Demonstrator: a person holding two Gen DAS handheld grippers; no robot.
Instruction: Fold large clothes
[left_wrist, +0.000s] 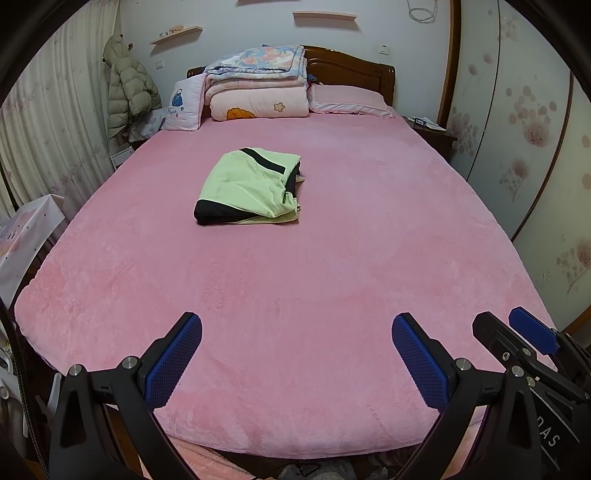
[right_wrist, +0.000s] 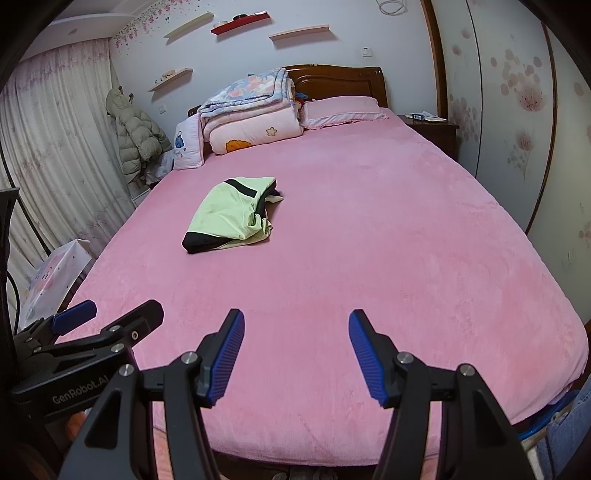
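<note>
A light green garment with black bands (left_wrist: 249, 186) lies folded into a compact bundle on the pink bed (left_wrist: 295, 295), left of centre and well ahead of both grippers. It also shows in the right wrist view (right_wrist: 231, 219). My left gripper (left_wrist: 297, 332) is open and empty above the bed's near edge. My right gripper (right_wrist: 297, 326) is open and empty, beside the left one. The right gripper shows at the lower right of the left wrist view (left_wrist: 517, 332), and the left gripper at the lower left of the right wrist view (right_wrist: 110, 317).
Stacked quilts (left_wrist: 258, 85) and pillows (left_wrist: 347, 98) sit at the wooden headboard. A puffy coat (left_wrist: 127, 88) hangs by the curtain on the left. A nightstand (left_wrist: 430, 133) and wardrobe doors (left_wrist: 524, 147) stand on the right. A white bag (left_wrist: 26, 236) leans at the bed's left side.
</note>
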